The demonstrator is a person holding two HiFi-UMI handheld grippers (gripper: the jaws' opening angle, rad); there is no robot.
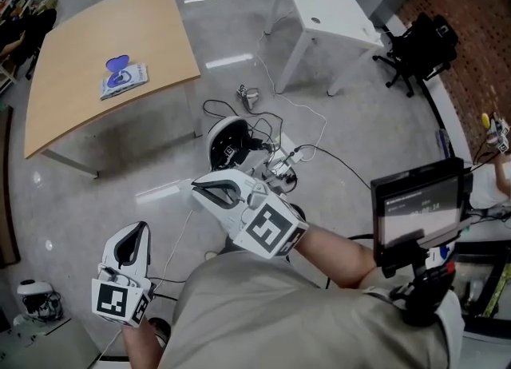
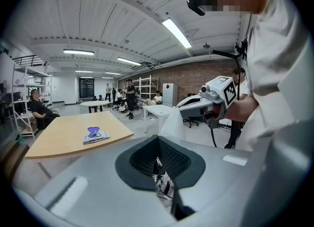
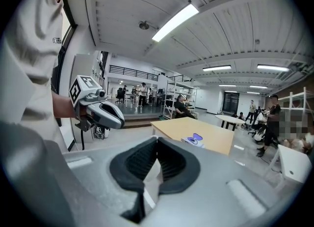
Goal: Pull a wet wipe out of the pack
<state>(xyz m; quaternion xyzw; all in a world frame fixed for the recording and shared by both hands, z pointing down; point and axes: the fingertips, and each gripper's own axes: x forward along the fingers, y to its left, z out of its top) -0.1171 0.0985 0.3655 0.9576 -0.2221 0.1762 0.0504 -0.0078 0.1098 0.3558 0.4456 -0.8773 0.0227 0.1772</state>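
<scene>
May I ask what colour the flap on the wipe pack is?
Blue-purple; the flap shows best in the head view.

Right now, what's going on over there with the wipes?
A person stands on the open floor, back from the wooden table, with a gripper in each hand. The left tongs and the right tongs are both shut and hold nothing. The wet wipe pack lies on the table, far from both, so the pull has not begun.
</scene>
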